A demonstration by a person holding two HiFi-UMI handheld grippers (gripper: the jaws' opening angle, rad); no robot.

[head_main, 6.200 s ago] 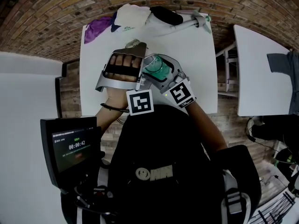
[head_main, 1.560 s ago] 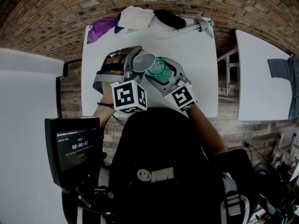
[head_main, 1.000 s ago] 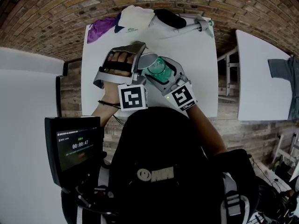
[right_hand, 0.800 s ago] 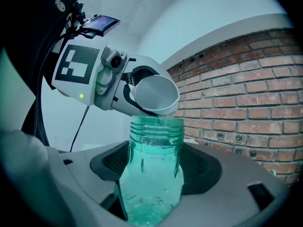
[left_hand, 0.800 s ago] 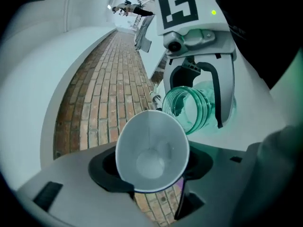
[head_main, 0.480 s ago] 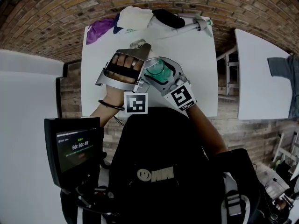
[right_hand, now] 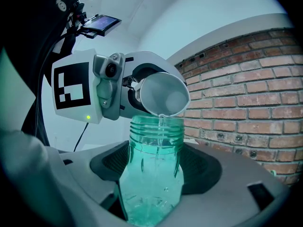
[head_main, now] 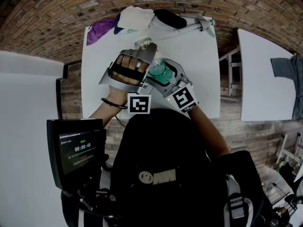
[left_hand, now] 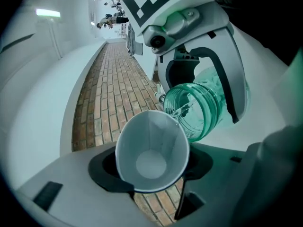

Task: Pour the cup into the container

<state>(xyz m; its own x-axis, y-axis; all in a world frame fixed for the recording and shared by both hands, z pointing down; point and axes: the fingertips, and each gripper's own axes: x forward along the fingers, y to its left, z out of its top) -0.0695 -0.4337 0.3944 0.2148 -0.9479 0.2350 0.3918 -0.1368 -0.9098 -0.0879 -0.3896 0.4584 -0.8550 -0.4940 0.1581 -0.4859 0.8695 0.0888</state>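
My left gripper [head_main: 146, 51] is shut on a white paper cup [left_hand: 151, 150], which is tipped steeply with its rim over the mouth of a clear green jar [right_hand: 156, 136]. A thin trickle of water runs from the cup [right_hand: 163, 96] into the jar. My right gripper [head_main: 160, 71] is shut on the jar [head_main: 158, 72] and holds it upright above the white table [head_main: 199, 70]. In the left gripper view the jar [left_hand: 199, 110] lies just beyond the cup's rim. The cup's inside looks almost empty. In the head view the left gripper covers most of the cup.
Crumpled clothes [head_main: 135, 18], a purple cloth [head_main: 99, 30] and a black item [head_main: 168, 17] lie at the table's far end. A second white table [head_main: 265, 74] stands to the right. A screen [head_main: 75, 150] is at the lower left. Brick floor surrounds the tables.
My left gripper has rolled over, tipping the cup further toward the jar. The cup's open mouth, visible a second ago in the head view, is now hidden under the gripper. The right gripper has stayed still.
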